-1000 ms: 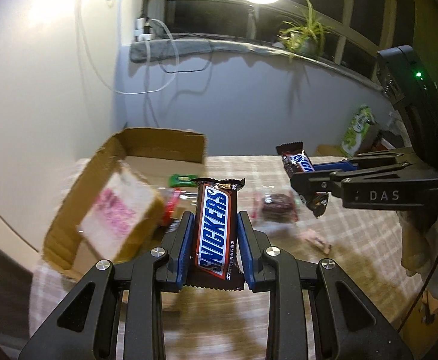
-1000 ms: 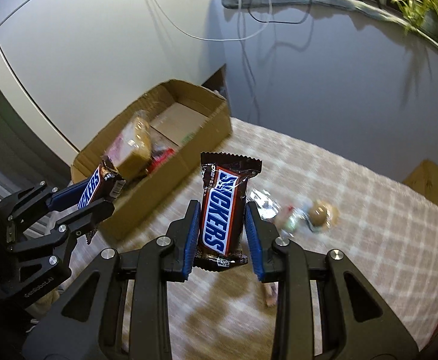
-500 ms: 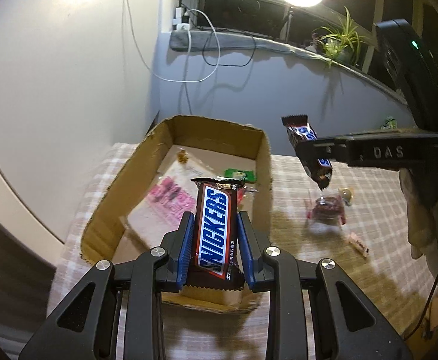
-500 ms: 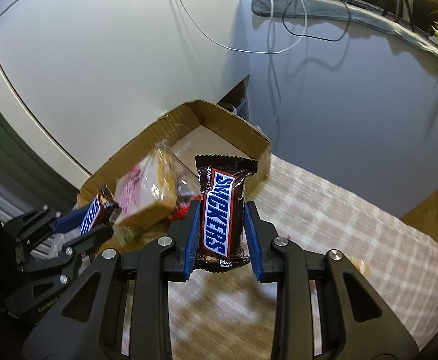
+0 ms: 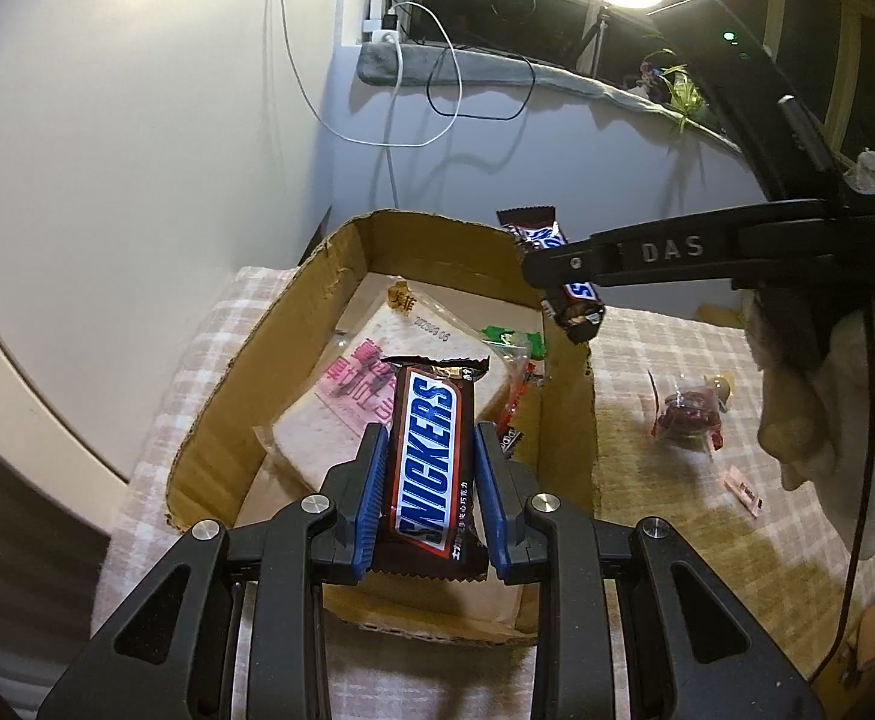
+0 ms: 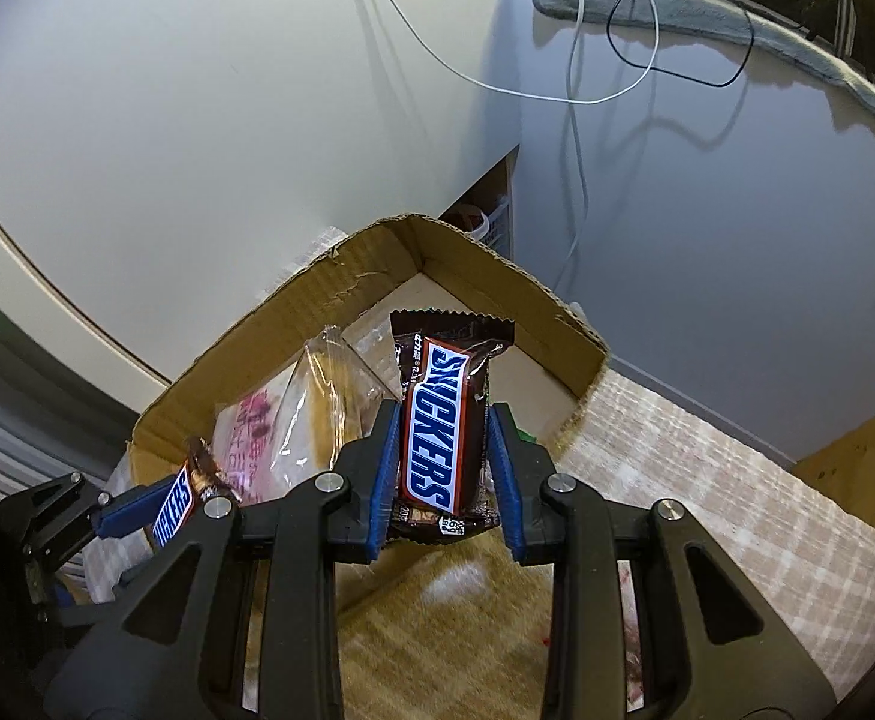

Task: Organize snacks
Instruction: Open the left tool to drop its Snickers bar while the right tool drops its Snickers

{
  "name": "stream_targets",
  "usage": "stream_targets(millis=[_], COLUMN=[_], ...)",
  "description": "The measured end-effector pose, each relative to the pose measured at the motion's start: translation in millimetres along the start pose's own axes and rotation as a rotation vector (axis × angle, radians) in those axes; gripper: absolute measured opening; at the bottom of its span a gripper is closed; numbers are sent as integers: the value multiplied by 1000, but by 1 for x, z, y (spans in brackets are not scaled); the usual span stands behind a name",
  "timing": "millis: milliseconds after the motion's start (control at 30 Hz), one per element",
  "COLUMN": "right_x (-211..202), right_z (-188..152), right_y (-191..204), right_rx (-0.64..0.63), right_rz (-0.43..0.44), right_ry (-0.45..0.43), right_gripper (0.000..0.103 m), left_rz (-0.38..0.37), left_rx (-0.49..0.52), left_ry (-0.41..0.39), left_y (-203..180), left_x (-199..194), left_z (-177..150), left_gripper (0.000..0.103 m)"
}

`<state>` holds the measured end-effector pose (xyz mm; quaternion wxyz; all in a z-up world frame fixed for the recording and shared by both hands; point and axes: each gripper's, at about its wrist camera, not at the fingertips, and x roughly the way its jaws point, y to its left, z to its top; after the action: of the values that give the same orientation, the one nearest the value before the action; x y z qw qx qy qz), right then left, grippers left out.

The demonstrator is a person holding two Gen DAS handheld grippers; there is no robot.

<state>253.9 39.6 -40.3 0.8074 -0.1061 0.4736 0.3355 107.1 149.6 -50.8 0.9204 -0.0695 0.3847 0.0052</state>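
My left gripper (image 5: 431, 462) is shut on a Snickers bar (image 5: 431, 456) and holds it above the near end of an open cardboard box (image 5: 269, 348). My right gripper (image 6: 444, 450) is shut on a second Snickers bar (image 6: 440, 420) above the box's right wall (image 6: 533, 306). In the left wrist view the right gripper (image 5: 563, 276) and its bar (image 5: 578, 300) hang over the box's far right corner. In the right wrist view the left gripper (image 6: 137, 504) with its bar (image 6: 176, 501) shows at lower left. A bagged sandwich (image 5: 341, 402) lies in the box.
A green packet (image 5: 512, 337) and a red packet (image 5: 518, 390) lie in the box. On the checked tablecloth (image 5: 677, 540) right of the box are a red wrapped sweet (image 5: 686, 420) and a small pink sweet (image 5: 743, 489). A wall stands behind the box.
Both grippers have moved left from over the tablecloth to over the box, each still holding its Snickers bar.
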Motion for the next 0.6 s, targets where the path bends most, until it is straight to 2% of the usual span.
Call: stream_targets(millis=[333, 400, 467, 500, 600], right_x=[13, 12, 8, 6, 0], right_z=[6, 7, 8, 8, 8], right_y=[1, 1, 0, 0, -1], right_rx=[-4, -3, -4, -6, -8], right_rz=[11, 9, 5, 3, -1], right_ry=[11, 6, -6, -14, -29], right_gripper=[32, 43, 60, 63, 71], left_rz=[8, 12, 16, 17, 15], left_rx=[-11, -9, -7, -5, 1], left_ry=[-3, -5, -9, -13, -20], left_y=[2, 1, 0, -1, -2], left_x=[2, 1, 1, 0, -2], left_z=[2, 3, 3, 3, 3], left_gripper=[27, 29, 40, 47, 47])
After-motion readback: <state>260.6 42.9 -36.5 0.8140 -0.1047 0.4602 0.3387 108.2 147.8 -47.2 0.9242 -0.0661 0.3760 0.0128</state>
